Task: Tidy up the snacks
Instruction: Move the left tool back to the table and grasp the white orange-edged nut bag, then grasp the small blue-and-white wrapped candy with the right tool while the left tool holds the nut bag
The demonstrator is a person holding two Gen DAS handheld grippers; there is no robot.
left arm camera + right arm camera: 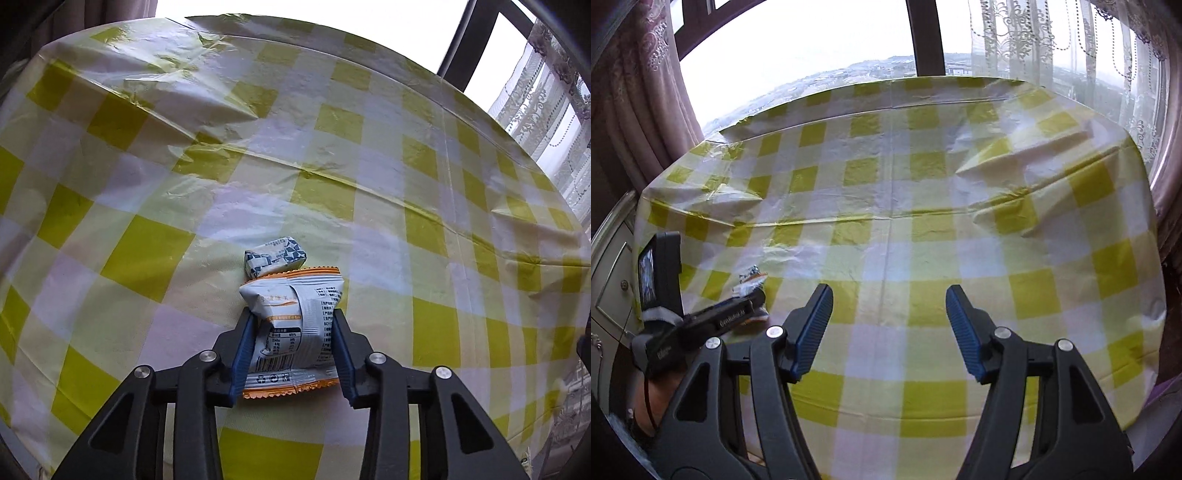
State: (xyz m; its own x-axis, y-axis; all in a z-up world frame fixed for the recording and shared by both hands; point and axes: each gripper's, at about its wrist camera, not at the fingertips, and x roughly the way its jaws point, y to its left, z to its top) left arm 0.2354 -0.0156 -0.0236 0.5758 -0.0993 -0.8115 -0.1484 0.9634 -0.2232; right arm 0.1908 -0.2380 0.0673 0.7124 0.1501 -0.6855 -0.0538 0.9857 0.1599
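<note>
left wrist view: left gripper [295, 345] closed on the white, orange-edged foil snack packet [295, 325], blue pads pressing its two sides. packet lying flat on the yellow-and-white checked plastic tabletop [388, 177], long axis running straight ahead along the fingers. just beyond it, touching its far edge, a small white-and-blue patterned wrapped sweet [275, 260].

right wrist view: right gripper [888, 328] standing open over bare checked cloth, nothing between its pads. both snacks far off to the left, half hidden behind the left gripper [738, 310]. left hand clearly the nearer; likely next a lift of the packet, keeping clear of the sweet.
</note>
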